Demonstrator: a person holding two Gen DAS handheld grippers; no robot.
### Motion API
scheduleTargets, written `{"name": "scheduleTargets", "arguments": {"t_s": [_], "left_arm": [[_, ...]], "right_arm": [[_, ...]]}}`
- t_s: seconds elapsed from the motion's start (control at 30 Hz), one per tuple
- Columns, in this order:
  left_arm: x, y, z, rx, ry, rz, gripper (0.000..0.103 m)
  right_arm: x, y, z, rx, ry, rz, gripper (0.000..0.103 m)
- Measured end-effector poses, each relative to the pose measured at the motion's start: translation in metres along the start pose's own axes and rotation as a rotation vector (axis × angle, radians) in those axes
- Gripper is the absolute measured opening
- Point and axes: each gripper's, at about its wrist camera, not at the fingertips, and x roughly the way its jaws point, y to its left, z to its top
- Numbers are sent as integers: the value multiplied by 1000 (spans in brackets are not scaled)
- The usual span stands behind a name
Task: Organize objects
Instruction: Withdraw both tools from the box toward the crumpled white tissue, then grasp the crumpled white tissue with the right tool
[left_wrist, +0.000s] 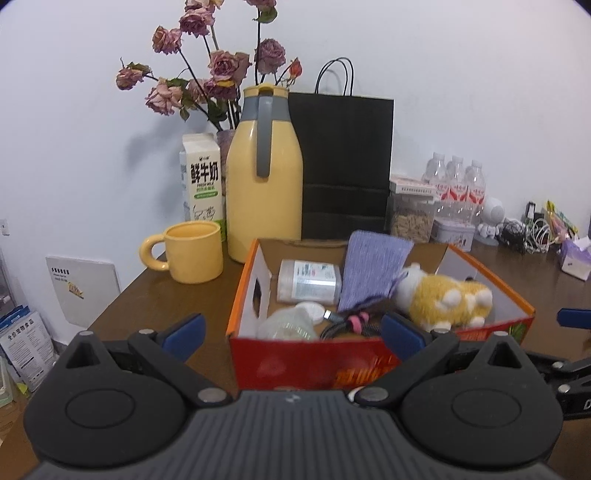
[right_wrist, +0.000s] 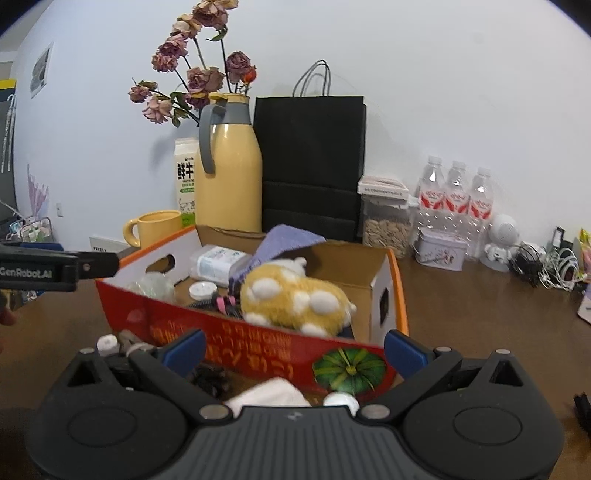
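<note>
An open red and orange cardboard box (left_wrist: 306, 354) (right_wrist: 258, 343) sits on the brown table. In it lie a yellow and white plush toy (left_wrist: 443, 299) (right_wrist: 291, 295), a purple cloth (left_wrist: 373, 269) (right_wrist: 288, 240), a clear jar (left_wrist: 308, 282) (right_wrist: 214, 262) on its side, a crumpled clear bottle (left_wrist: 288, 325) and a black cable (left_wrist: 351, 325) with a pink tie. My left gripper (left_wrist: 291, 332) is open just before the box's near wall, holding nothing. My right gripper (right_wrist: 294, 350) is open at the pumpkin-printed wall. Under it lie a white cloth (right_wrist: 266, 397), a small white cap (right_wrist: 340, 400) and a dark clump (right_wrist: 212, 378).
Behind the box stand a yellow jug (left_wrist: 264, 177), a yellow mug (left_wrist: 192, 251), a milk carton (left_wrist: 201, 181), dried roses (left_wrist: 207, 74) and a black paper bag (left_wrist: 345, 162). At the back right are water bottles (right_wrist: 456, 195), a seed container (right_wrist: 386, 221), a tin (right_wrist: 439, 247) and tangled cables (right_wrist: 546, 266).
</note>
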Motion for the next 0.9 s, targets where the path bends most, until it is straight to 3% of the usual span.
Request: {"name": "scheduleTargets", "arguments": {"t_s": [0.43,0.9], "left_arm": [[-2,14,-42,11,102,5,103],[6,19,-58,-21,114,-42,103]], "right_arm": [[-3,2,-46,-33,111,21,103],[36,23,-43,-185,177,112,103]]}}
